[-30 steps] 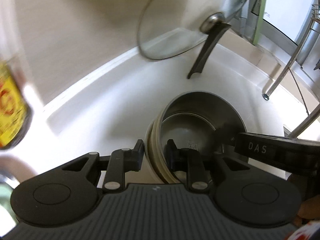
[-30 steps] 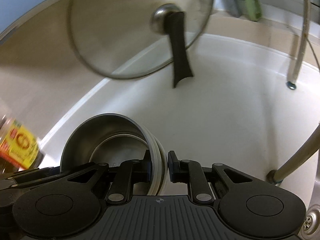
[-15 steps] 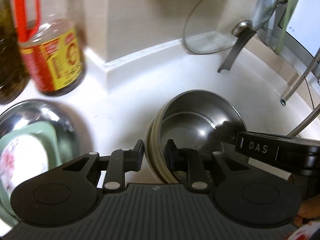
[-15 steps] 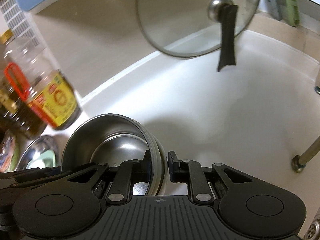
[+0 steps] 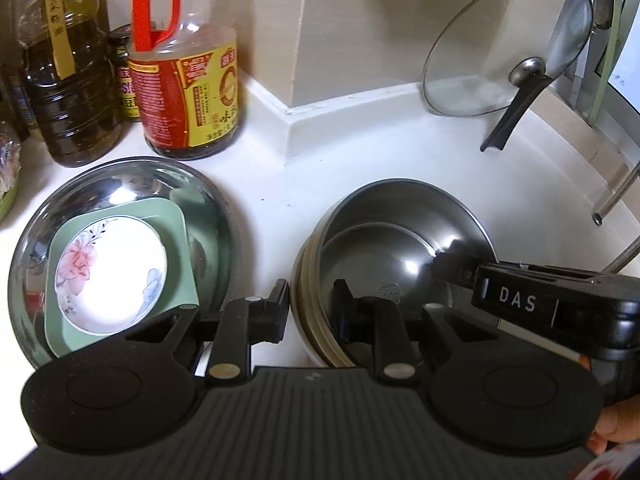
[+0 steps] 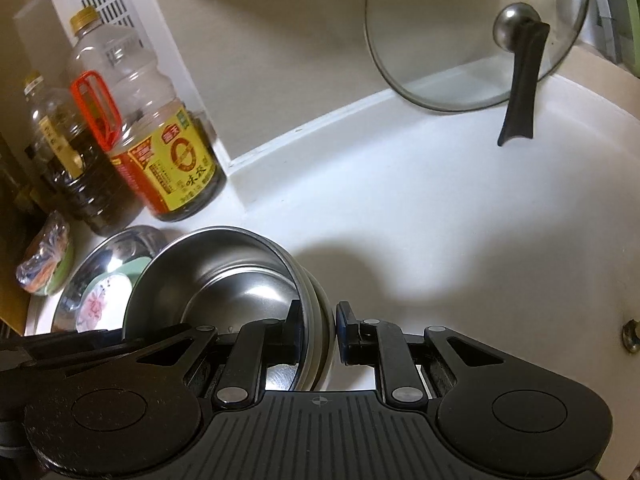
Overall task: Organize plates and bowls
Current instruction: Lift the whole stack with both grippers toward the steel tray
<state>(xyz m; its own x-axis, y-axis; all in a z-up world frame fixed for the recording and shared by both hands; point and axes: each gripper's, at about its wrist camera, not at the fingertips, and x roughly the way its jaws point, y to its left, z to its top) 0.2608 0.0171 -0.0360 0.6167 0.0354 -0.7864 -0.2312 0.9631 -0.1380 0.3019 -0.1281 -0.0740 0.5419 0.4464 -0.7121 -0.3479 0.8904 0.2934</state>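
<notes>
A stack of bowls (image 5: 400,248), a steel bowl nested in cream-white ones, hangs tilted just above the white counter. My left gripper (image 5: 311,300) is shut on its left rim, one finger inside and one outside. On the opposite rim my right gripper (image 6: 320,320) is shut the same way; its labelled body (image 5: 516,300) shows in the left wrist view. To the left of the stack (image 6: 224,276) lies a large steel plate (image 5: 120,176). It holds a green square dish (image 5: 184,240) with a floral white saucer (image 5: 112,272) on top.
A soy sauce bottle (image 5: 188,92) and an oil bottle (image 5: 68,80) stand behind the steel plate (image 6: 120,248). A wall corner (image 5: 288,120) juts out beside them. A glass lid (image 5: 508,44) leans on the back wall. A metal rack leg (image 5: 616,196) is at right, a wrapped package (image 6: 48,256) at far left.
Both grippers have carried the bowl stack leftward along the counter. The bottles and the steel plate with its dishes have come into view, and the glass lid has slid to the right.
</notes>
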